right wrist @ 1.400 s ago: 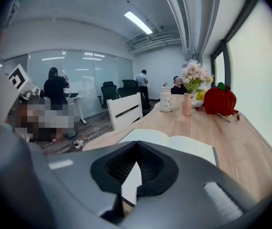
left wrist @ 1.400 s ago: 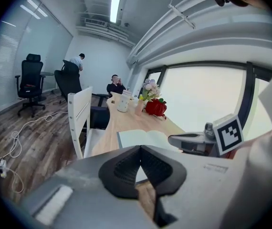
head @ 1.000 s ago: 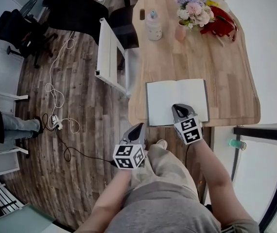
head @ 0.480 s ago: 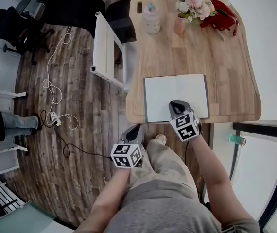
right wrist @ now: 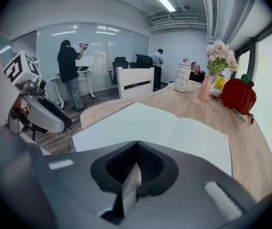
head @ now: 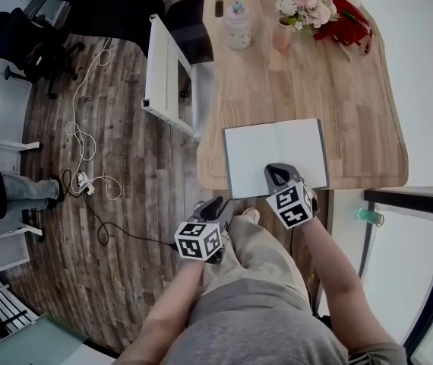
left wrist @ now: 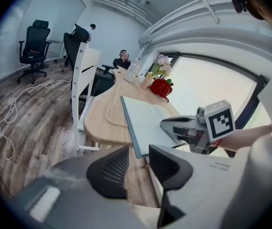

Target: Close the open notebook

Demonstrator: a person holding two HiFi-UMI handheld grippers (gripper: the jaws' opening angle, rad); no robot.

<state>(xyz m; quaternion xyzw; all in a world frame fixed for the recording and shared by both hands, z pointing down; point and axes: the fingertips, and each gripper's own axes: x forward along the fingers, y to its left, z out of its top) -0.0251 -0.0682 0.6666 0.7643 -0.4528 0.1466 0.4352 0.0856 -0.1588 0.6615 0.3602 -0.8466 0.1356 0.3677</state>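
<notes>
Open notebook [head: 276,157] is seen flat at the wooden table's [head: 353,90] near edge
Bare wood is left beyond it; the right gripper [head: 276,173] is held clenched, empty, over its near edge; the left gripper [head: 215,206], off the table, is shown released, jaws just opened, nothing between.

White notebook [head: 276,157], pale wood-grain table [head: 353,90]

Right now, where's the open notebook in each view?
Head view: notebook at centre, open flat at the table's near edge.
Left gripper view: notebook at centre, slanting, seen from its left side.
Right gripper view: notebook across the middle, both pages showing.
Shared landmark: pink flowers at the table's far end.
</notes>
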